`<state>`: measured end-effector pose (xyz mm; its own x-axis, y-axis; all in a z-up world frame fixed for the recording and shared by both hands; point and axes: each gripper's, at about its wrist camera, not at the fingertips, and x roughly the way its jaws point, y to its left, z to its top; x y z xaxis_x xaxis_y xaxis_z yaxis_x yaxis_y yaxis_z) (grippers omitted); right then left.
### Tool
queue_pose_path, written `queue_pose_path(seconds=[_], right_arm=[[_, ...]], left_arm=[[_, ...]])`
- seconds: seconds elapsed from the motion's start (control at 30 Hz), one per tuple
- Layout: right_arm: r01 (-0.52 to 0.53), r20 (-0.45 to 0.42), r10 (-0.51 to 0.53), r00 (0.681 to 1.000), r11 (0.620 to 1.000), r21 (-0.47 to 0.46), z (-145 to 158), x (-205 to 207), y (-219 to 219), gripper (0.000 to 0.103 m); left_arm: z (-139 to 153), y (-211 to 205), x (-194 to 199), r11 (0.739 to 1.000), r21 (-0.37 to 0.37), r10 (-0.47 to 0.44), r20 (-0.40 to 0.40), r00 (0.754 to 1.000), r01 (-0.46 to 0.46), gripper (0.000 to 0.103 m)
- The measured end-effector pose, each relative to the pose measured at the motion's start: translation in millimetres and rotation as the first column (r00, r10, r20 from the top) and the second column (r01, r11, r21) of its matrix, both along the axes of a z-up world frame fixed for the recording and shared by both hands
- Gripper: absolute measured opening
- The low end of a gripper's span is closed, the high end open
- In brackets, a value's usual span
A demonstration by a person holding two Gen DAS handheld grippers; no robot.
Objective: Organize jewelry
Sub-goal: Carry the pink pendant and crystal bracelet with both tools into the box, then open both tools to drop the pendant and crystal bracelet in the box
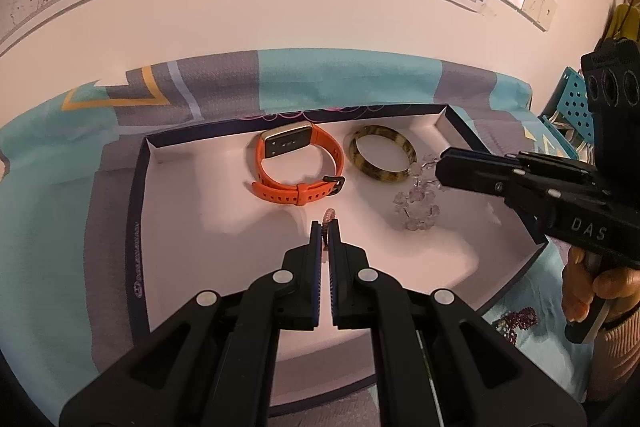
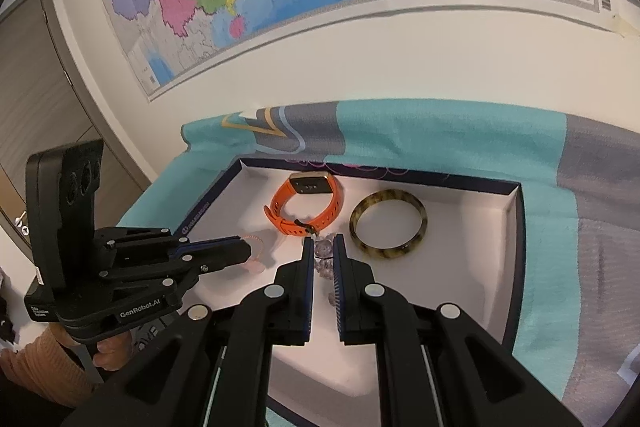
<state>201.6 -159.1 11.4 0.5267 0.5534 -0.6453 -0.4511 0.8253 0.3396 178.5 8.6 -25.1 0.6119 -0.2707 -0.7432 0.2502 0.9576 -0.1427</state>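
The shallow white tray with a dark navy rim (image 1: 138, 211) sits on a teal-and-grey patterned cloth (image 1: 48, 195) pushed against the wall, and it is plainly the collecting place for the jewelry. Two pieces lie flat in it already: an orange silicone-strapped watch with a gold rectangular face (image 1: 298, 163) toward twelve o'clock of the tray floor, and just beside it at about one o'clock a mottled olive-and-brown bangle (image 1: 382, 157), apart from the watch so neither overlaps. The left gripper (image 1: 326, 227) has its tongs pressed together on a thin pink beaded bracelet (image 1: 329, 215), which hangs over the bare white floor at roughly six o'clock of the watch, low enough that this looks like a placement in an open spot. The right gripper (image 2: 323, 247) pinches a strand of clear pale-lilac crystal beads (image 2: 323, 253) (the strand fills the narrow gap between the pads), and in the left wrist view those beads drape down at four o'clock of the bangle, near the tray's right wall. My judgement is that each hand carries one piece to its own free patch, keeping the strands from tangling. A dark purple beaded piece (image 1: 518, 321) lies on the cloth outside the tray, at five o'clock, not yet collected.
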Motion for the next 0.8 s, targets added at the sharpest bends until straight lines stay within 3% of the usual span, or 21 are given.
queue_pose_path(seconds=[0.6, 0.73, 0.8], right_arm=[[0.002, -0.049, -0.004, 0.999, 0.999, -0.050, -23, 15, 10, 0.008], [0.016, -0.050, -0.019, 0.999, 0.998, -0.059, -25, 16, 9, 0.011], [0.022, -0.048, -0.025, 0.999, 0.998, -0.060, -23, 15, 8, 0.017]], left_arm=[[-11, -7, 17, 1.000, 0.019, 0.017, -0.039, 0.999, -0.016, 0.006], [-12, -9, 22, 1.000, 0.024, 0.020, -0.042, 0.999, -0.019, 0.006], [-14, -10, 23, 0.999, 0.031, 0.022, -0.044, 0.999, -0.021, 0.009]])
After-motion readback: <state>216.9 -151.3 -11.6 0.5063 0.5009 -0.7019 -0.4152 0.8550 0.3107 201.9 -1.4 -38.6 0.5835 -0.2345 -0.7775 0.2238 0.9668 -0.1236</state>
